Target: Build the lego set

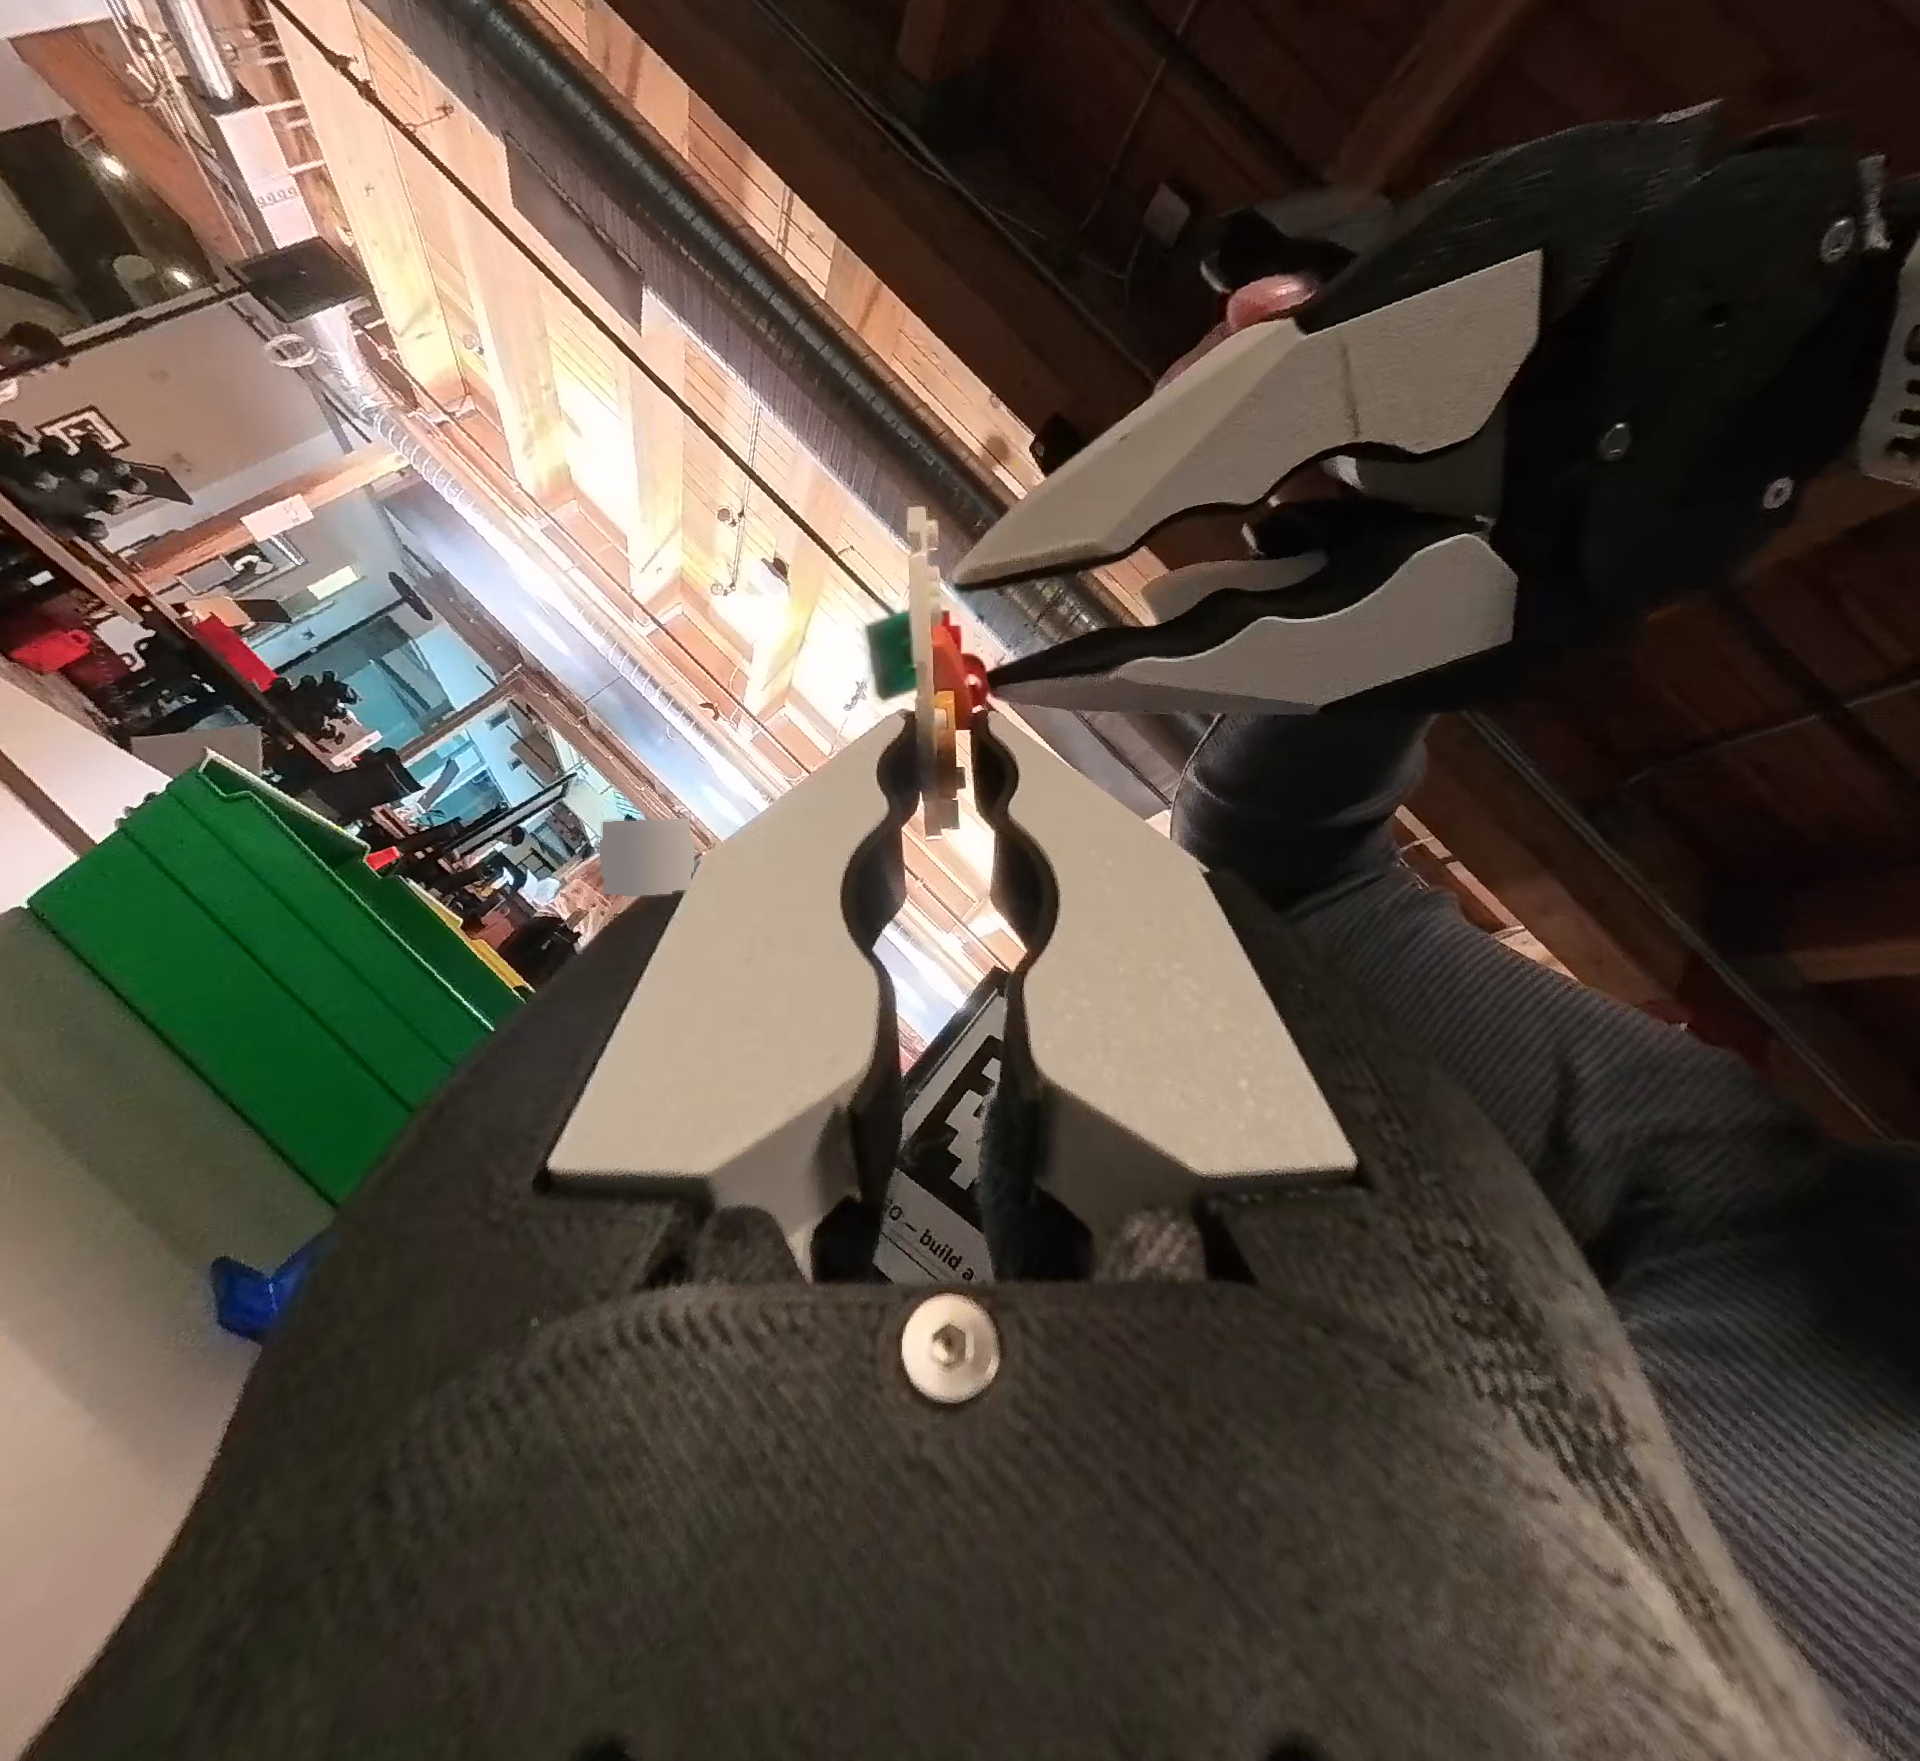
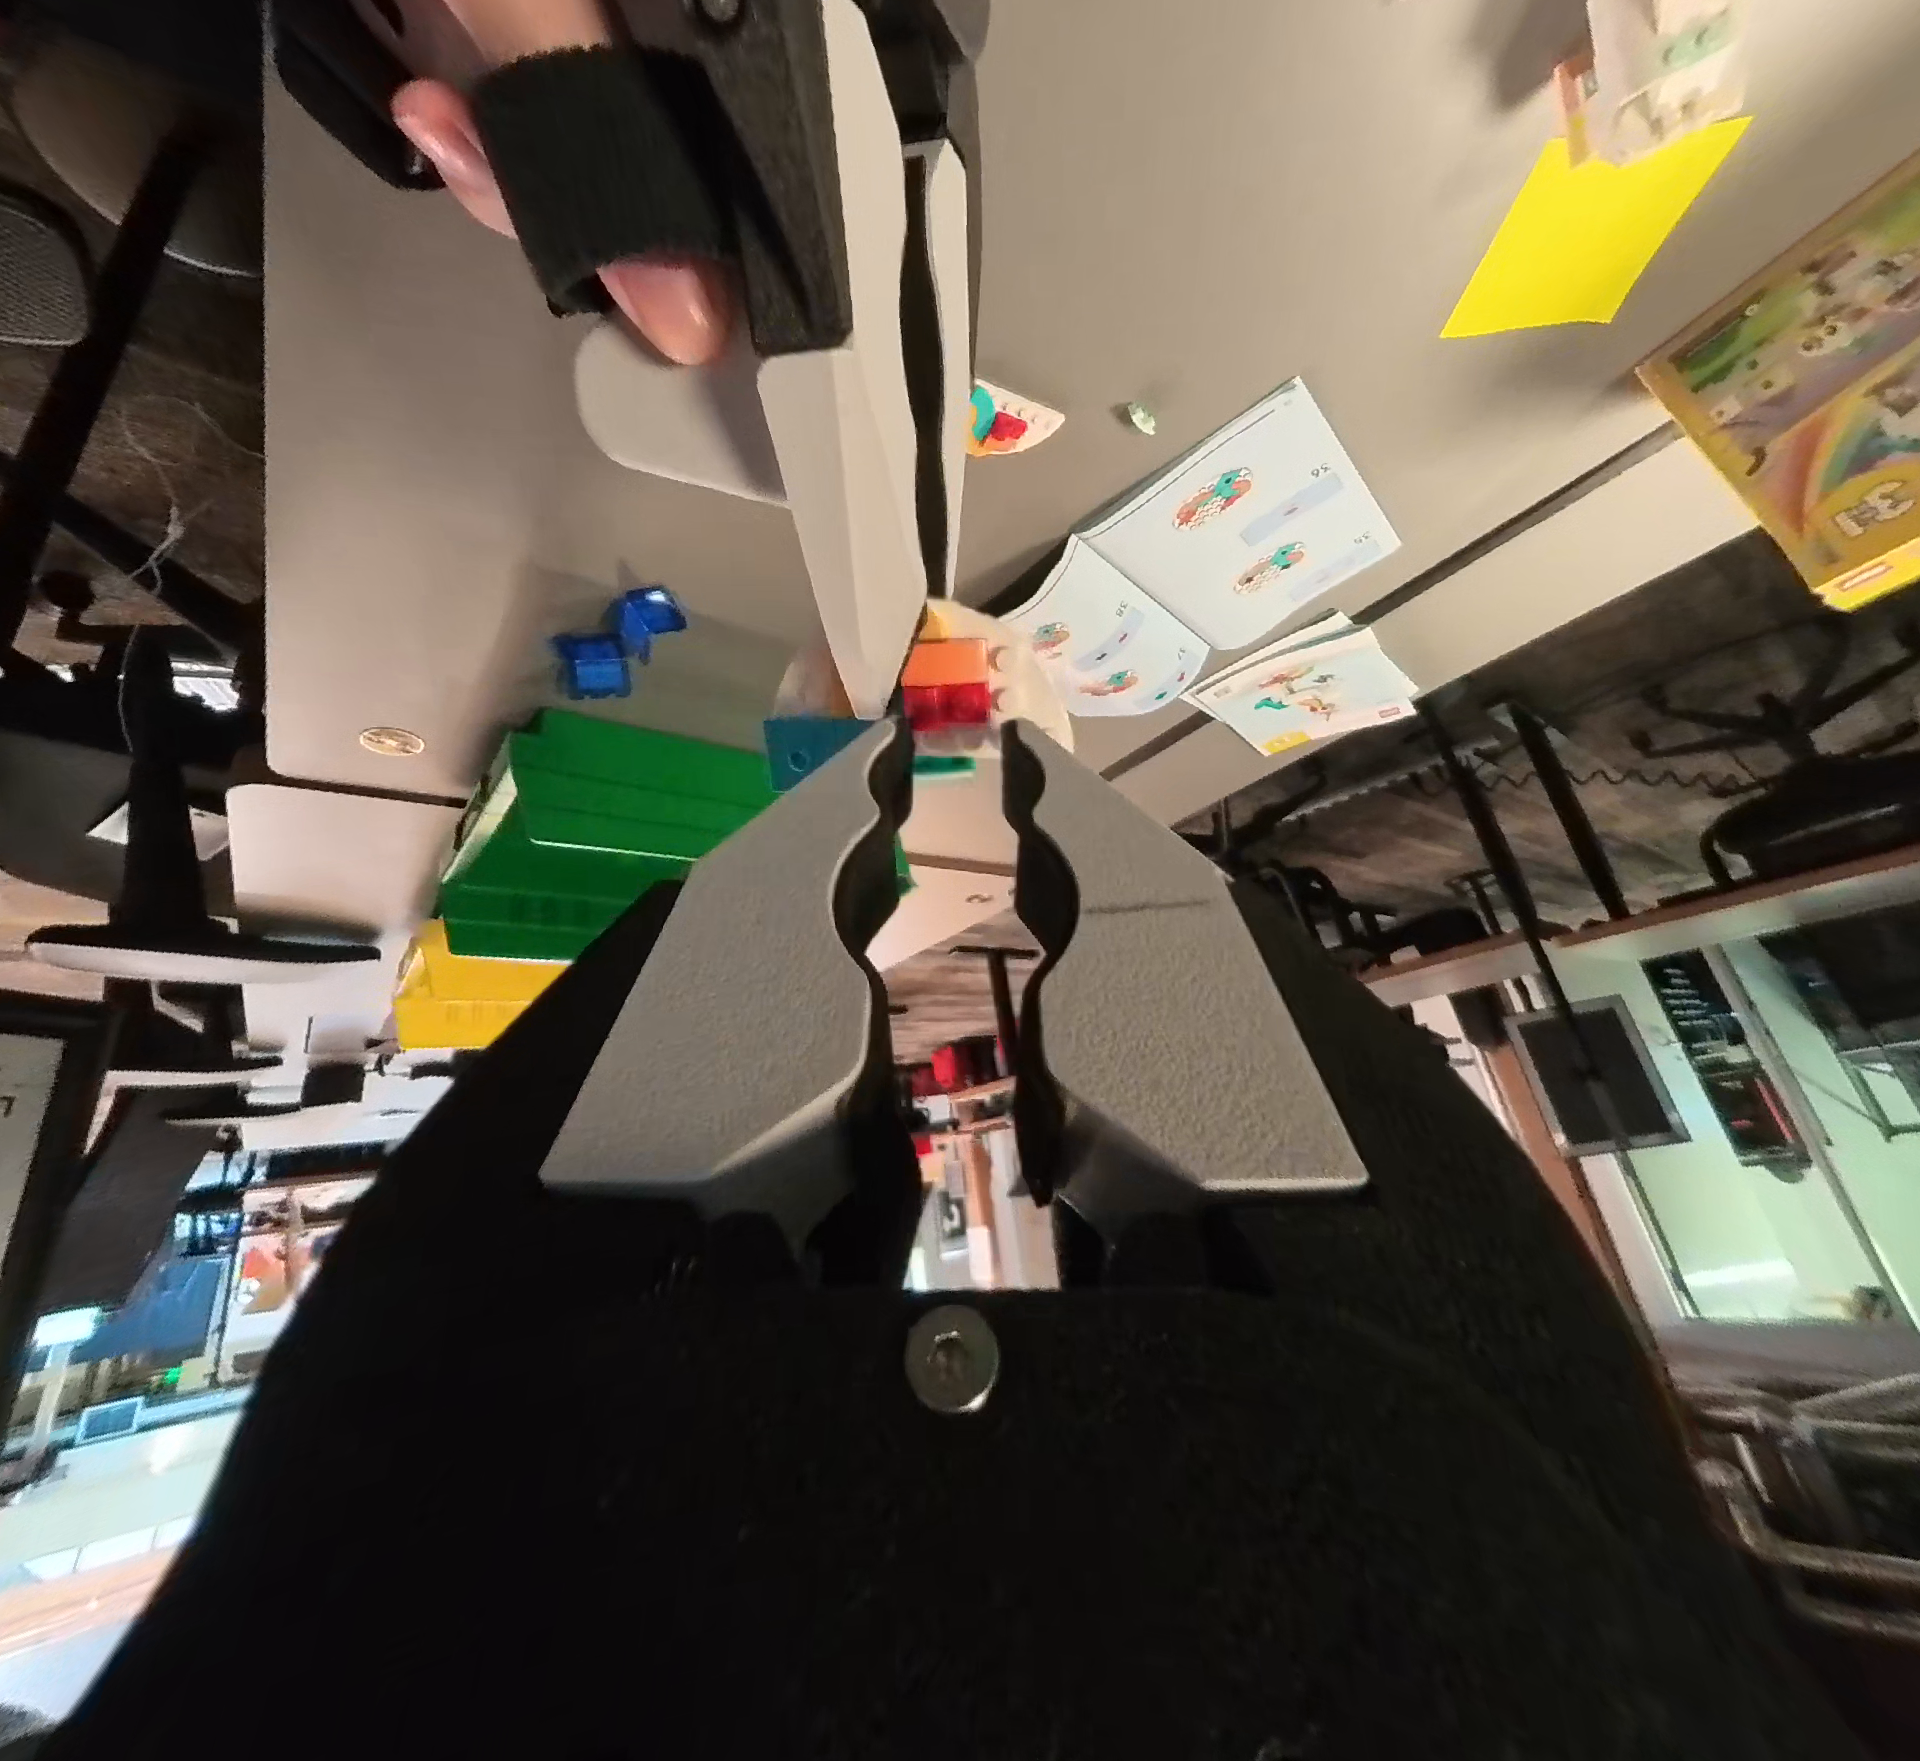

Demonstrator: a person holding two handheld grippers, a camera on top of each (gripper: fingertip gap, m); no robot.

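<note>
My left gripper point(image 1: 940, 740) is shut on the lower edge of a small lego build point(image 1: 923, 631) and holds it up in the air. The build is a white plate seen edge-on, with a green brick point(image 1: 891, 657) on one side and orange, red and yellow pieces on the other. My right gripper point(image 1: 975, 625) comes in from the right, open, its lower fingertip touching the red piece point(image 1: 974, 669). In the right wrist view the right gripper point(image 2: 953, 735) flanks the red brick point(image 2: 945, 703) below an orange one point(image 2: 940, 662). The left gripper point(image 2: 925, 605) comes down from above.
Stacked green bins point(image 2: 582, 828) on a yellow bin point(image 2: 468, 994) stand on the grey table point(image 2: 1195, 153). On the table lie blue bricks point(image 2: 613, 646), open instruction booklets point(image 2: 1226, 516), a yellow sheet point(image 2: 1590, 236), a lego box point(image 2: 1808, 381) and a small partial build point(image 2: 1003, 428). Only a small space, under 4 cm, lies between the two pairs of fingers.
</note>
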